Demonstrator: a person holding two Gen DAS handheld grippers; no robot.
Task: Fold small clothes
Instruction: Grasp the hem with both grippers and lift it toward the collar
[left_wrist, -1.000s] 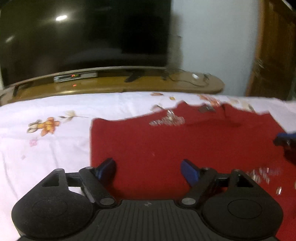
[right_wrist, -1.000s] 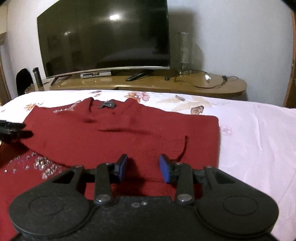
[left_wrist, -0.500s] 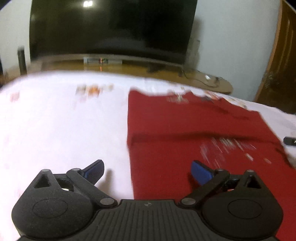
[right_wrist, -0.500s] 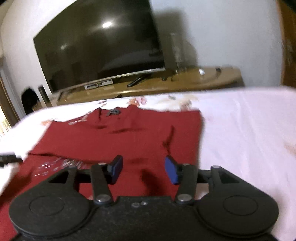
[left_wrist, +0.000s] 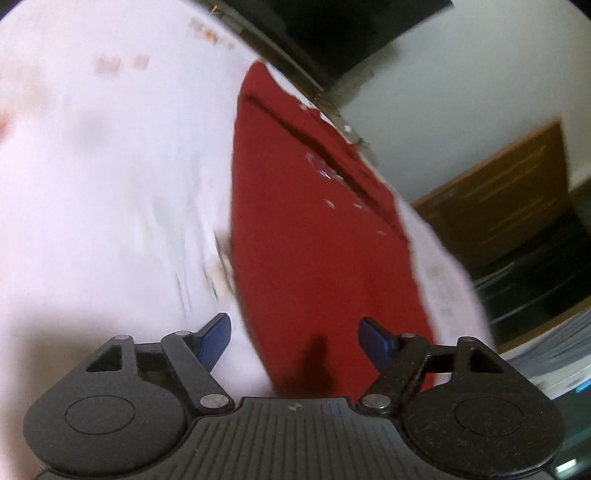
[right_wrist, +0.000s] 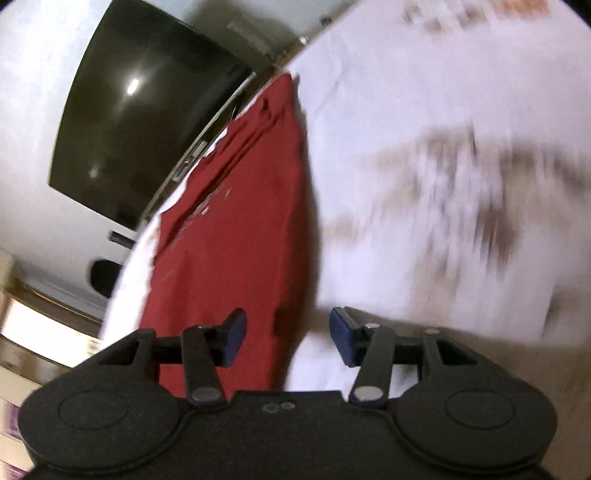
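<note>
The red garment (left_wrist: 314, 236) lies flat on the bed (left_wrist: 110, 177). Each near side edge sits between empty, parted, just-narrowed jaws: left hand-held gripper (left_wrist: 295, 341), right hand-held gripper (right_wrist: 288, 334). Pinch both edges squarely before lifting.

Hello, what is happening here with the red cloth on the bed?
A person is folding a red garment on a white floral bedsheet, with one tool in each hand. The garment lies partly folded. The left tool is open over its near left edge, its jaws having just closed a little. The right tool is open over its near right edge. Neither grips the fabric now.
</note>
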